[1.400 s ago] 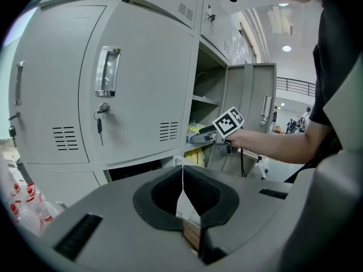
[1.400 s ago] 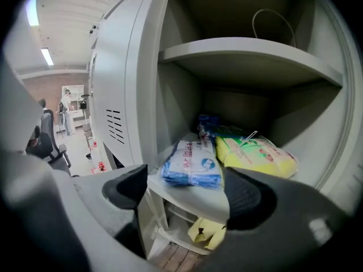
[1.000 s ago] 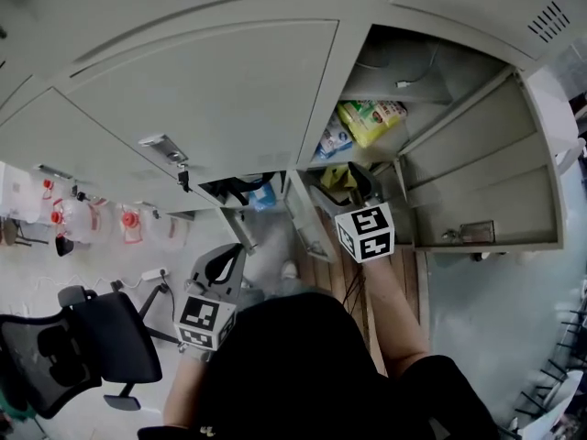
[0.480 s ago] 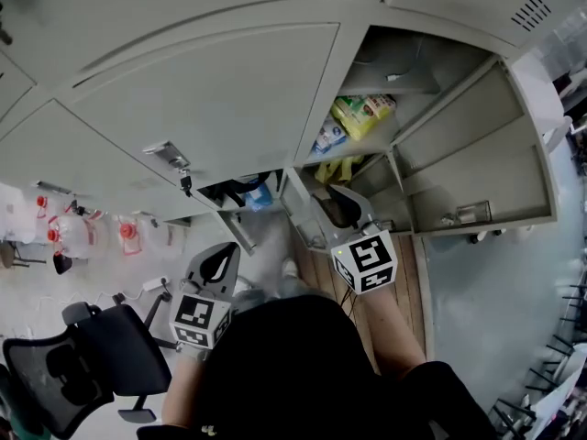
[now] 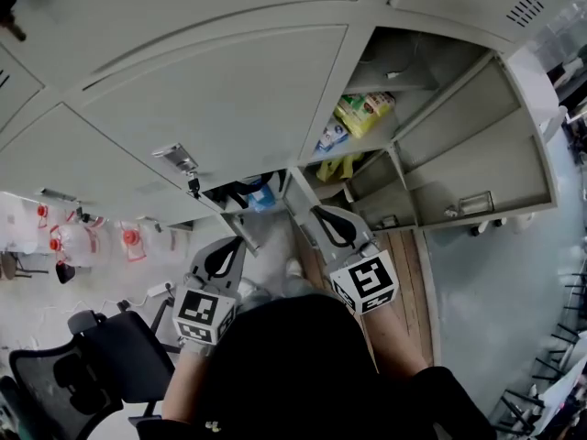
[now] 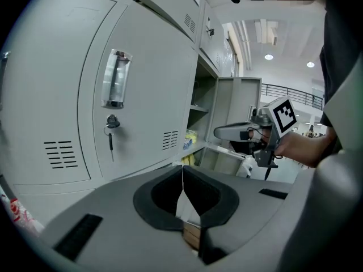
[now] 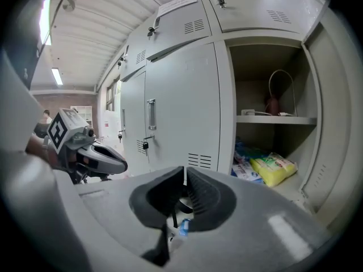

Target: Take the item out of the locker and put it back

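The yellow packet (image 7: 274, 169) lies on the open locker's shelf (image 7: 294, 188), beside a blue packet (image 7: 245, 171). It looks light and soft (probably slippery film), so pinch its near edge. The right gripper (image 7: 185, 181) has just closed on nothing, and the left gripper (image 6: 182, 177) is likewise closed and empty.

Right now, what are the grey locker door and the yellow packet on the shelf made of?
Locker door: looks like painted sheet metal, pale grey, smooth; punched vent slots and a keyed lock suggest it. Yellow packet: probably thin plastic film, glossy and crinkled.
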Demonstrator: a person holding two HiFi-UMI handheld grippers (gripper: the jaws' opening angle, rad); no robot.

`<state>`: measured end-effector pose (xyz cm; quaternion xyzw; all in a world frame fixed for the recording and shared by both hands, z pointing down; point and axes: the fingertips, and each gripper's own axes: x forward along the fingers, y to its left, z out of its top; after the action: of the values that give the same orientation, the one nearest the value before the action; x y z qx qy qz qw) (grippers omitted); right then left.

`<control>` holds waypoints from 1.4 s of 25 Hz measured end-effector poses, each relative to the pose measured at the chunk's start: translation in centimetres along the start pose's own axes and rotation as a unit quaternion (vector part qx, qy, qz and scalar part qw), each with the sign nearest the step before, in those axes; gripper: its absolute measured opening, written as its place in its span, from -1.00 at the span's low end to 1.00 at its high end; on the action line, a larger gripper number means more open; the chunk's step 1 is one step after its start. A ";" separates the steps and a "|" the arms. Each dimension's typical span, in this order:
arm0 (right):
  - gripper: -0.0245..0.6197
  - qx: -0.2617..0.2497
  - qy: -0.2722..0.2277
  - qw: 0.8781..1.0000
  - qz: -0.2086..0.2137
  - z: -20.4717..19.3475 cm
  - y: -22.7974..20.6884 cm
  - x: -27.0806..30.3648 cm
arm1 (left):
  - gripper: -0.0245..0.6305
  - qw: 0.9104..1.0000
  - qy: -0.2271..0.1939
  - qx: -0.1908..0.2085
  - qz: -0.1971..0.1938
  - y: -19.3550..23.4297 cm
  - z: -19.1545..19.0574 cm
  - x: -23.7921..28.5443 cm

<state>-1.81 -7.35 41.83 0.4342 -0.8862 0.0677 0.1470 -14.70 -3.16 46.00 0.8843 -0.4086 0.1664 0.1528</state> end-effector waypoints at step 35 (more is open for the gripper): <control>-0.90 -0.019 0.000 1.000 0.017 -0.4 3.8 0.2 | -0.88 1.000 -0.024 0.001 -0.001 0.9 0.7 -1.2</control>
<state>-4.81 -5.07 42.34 0.4161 -0.8946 0.0538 0.1539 -16.03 -3.18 44.96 0.8885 -0.4112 0.1456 0.1423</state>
